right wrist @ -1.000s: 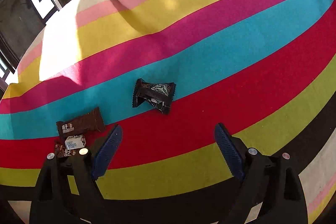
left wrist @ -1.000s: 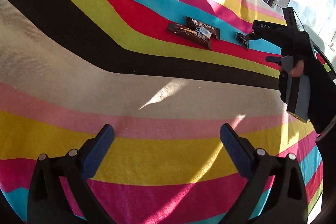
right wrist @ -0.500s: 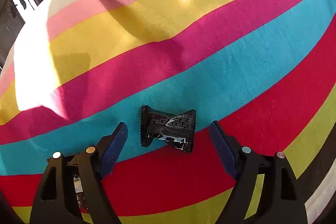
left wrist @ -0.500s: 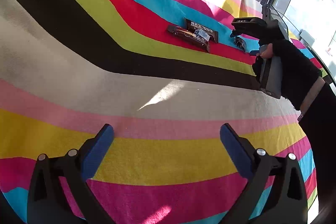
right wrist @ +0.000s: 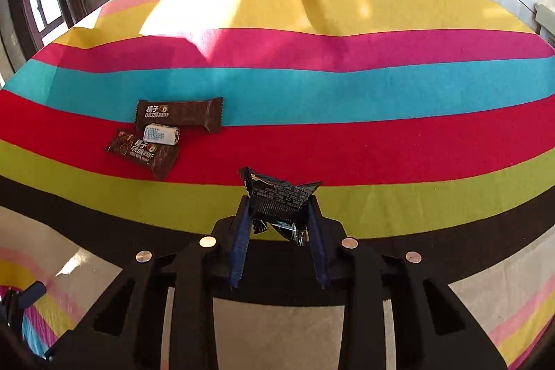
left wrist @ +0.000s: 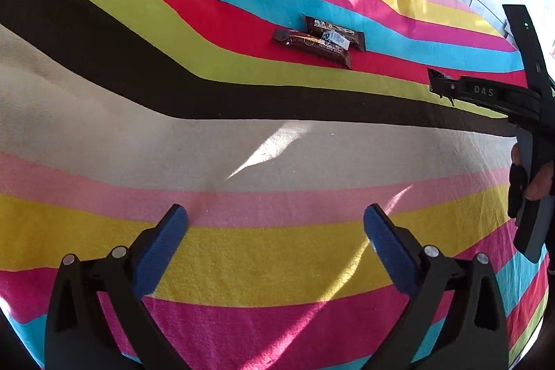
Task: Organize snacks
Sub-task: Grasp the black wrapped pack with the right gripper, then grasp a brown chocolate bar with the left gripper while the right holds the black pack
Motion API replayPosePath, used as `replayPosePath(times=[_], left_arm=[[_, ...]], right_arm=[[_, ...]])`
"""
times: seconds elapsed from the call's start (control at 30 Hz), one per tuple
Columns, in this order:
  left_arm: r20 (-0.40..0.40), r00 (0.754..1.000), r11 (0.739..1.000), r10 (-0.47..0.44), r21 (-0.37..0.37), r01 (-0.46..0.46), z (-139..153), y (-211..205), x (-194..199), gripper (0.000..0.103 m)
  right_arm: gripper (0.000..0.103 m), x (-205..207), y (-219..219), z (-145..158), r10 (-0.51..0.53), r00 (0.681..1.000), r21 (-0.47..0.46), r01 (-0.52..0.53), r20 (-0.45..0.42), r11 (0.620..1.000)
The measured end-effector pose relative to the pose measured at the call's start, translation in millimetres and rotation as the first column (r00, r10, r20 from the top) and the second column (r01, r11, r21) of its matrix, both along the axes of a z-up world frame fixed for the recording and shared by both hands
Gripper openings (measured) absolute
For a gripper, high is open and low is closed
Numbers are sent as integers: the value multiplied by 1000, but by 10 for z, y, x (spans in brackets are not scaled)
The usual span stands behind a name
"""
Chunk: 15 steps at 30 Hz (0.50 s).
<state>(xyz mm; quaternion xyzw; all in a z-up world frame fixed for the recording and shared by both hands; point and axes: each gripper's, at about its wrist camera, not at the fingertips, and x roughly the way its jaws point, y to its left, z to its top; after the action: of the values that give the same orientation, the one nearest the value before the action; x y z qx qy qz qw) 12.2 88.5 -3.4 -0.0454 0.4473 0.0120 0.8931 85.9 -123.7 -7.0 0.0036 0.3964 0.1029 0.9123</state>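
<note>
While clamped on the wrapper | right gripper nearer | pile seen ahead-left, bars lengthwise | left gripper spread, empty

A table draped in a striped cloth of cream, pink, yellow, magenta, blue, red, lime and black bears two brown chocolate wafer bars on the red stripe, with a small white wrapped candy resting between them.
</note>
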Motion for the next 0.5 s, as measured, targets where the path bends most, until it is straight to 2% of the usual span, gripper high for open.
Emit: replayPosePath(times=[0.13, 0.2, 0.23, 0.27, 0.3, 0.33, 0.4, 0.47, 0.5], left_arm=[[-16, 1000, 999, -25, 35, 25, -10, -38, 27, 101], [-5, 992, 992, -127, 6, 128, 7, -72, 81, 101], [2, 984, 983, -179, 44, 179, 33, -124, 129, 101], [16, 977, 969, -214, 128, 210, 72, -193, 176, 101], [30, 963, 943, -269, 212, 257, 113, -273, 246, 101], [35, 941, 913, -337, 258, 317, 143, -338, 339, 101], [20, 889, 864, -457, 249, 438, 184, -396, 638, 101], [-6, 855, 819, -518, 287, 497, 211, -449, 958, 101], [-18, 827, 783, -562, 311, 539, 228, -490, 1105, 101]], right_arm=[[31, -637, -269, -88, 63, 998, 4, -63, -5, 998], [31, -810, -392, -131, 78, 997, 48, -77, -19, 996], [32, -862, -451, -179, 80, 997, 69, -78, -23, 995], [32, -922, -501, -200, 80, 997, 84, -78, -19, 993], [32, -959, -534, -209, 80, 997, 104, -78, -16, 992], [32, -979, -610, -204, 82, 997, 139, -80, -9, 987], [32, -977, -712, -199, 71, 997, 179, -68, -9, 981], [32, -950, -764, -219, 63, 997, 212, -54, -35, 976], [32, -935, -781, -224, 62, 997, 230, -52, -35, 972]])
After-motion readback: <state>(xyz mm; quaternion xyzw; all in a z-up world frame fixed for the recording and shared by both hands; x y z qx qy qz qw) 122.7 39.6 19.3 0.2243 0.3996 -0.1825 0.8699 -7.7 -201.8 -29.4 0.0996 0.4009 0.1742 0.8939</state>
